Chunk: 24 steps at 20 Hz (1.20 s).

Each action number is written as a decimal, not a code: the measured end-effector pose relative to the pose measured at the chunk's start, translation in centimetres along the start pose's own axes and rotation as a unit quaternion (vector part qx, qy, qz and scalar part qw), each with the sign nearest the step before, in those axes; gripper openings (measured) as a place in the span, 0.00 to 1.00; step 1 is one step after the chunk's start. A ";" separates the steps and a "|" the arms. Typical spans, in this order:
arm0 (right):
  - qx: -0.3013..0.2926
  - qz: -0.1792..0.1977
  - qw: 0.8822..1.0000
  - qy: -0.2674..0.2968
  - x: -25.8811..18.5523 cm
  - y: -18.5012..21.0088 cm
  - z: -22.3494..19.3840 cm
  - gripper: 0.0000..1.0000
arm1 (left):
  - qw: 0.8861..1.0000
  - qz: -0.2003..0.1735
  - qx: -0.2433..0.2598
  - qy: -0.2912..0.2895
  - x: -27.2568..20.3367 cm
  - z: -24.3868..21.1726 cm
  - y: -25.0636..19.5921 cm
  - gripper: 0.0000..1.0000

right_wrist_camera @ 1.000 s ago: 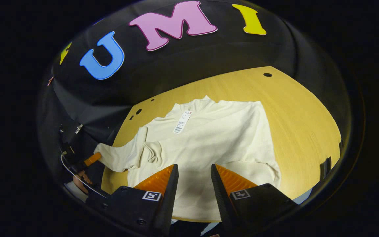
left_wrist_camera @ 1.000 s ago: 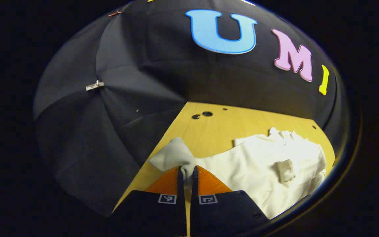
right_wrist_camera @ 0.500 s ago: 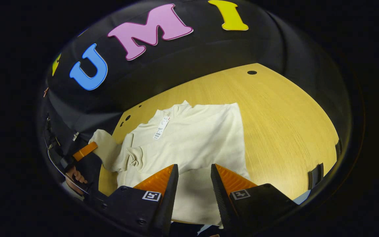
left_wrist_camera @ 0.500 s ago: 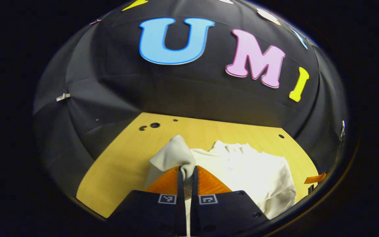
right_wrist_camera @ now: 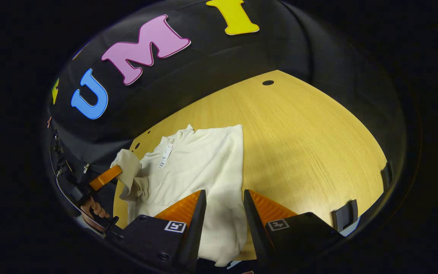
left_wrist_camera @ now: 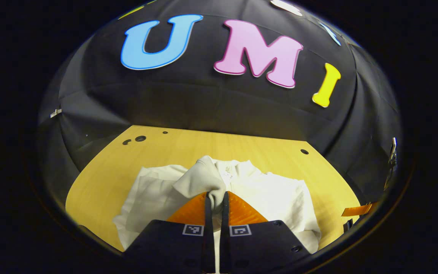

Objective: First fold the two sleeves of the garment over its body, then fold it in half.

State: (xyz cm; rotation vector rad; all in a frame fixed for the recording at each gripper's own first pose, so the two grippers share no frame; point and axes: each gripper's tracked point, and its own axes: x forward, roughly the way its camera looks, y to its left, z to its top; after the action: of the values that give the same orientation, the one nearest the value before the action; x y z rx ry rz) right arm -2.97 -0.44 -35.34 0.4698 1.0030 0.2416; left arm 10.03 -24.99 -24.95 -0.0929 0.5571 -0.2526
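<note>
Cream garment [right_wrist_camera: 200, 171] on table [right_wrist_camera: 310, 140]; sleeve [left_wrist_camera: 200, 180] pinched in left gripper [left_wrist_camera: 215, 199]; right gripper [right_wrist_camera: 222, 198] spread above hem.

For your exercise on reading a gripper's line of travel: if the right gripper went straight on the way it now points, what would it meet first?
Probably the garment. The right gripper is open, and the pale cloth lies directly between and beyond its fingers on the table. How high the gripper hangs above the cloth is unclear.
</note>
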 end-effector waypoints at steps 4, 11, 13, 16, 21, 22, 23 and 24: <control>0.007 -0.001 1.000 0.004 0.0 -2.5 0.1 0.62 | 0.999 -0.015 0.037 0.003 1.8 -2.2 -4.4 0.10; 0.012 -0.002 1.000 0.010 -0.4 -4.0 -0.6 0.62 | 0.993 -0.032 0.103 0.054 3.9 -7.4 -8.1 0.32; 0.011 -0.003 1.000 0.011 -0.5 -4.0 -0.8 0.62 | 0.990 -0.023 0.129 0.050 4.0 -7.6 -8.3 0.52; 0.009 0.000 1.000 0.014 -0.6 -3.4 -1.3 0.62 | 0.988 -0.032 0.147 0.044 3.2 -7.5 -9.2 0.82; -0.001 0.005 1.000 0.015 -0.9 -1.5 -1.9 0.62 | 0.990 -0.049 0.130 0.038 0.5 -6.1 -8.7 0.84; -0.002 0.006 1.000 0.015 -1.0 -1.0 -2.1 0.62 | 0.991 -0.050 0.121 0.037 -0.5 -5.6 -8.1 0.84; -0.004 0.008 1.000 0.016 -1.1 -0.5 -2.3 0.62 | 0.992 -0.050 0.112 0.034 -1.4 -5.2 -7.3 0.84; -0.006 0.008 1.000 0.017 -1.1 0.1 -2.7 0.62 | 0.993 -0.047 0.103 0.031 -2.5 -4.6 -6.1 0.84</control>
State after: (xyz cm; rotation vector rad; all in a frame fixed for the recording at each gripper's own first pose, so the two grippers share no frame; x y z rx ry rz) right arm -5.80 -0.11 -35.71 0.4645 1.0305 0.2711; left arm 4.25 -30.31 -26.67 0.0890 0.5870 -0.4046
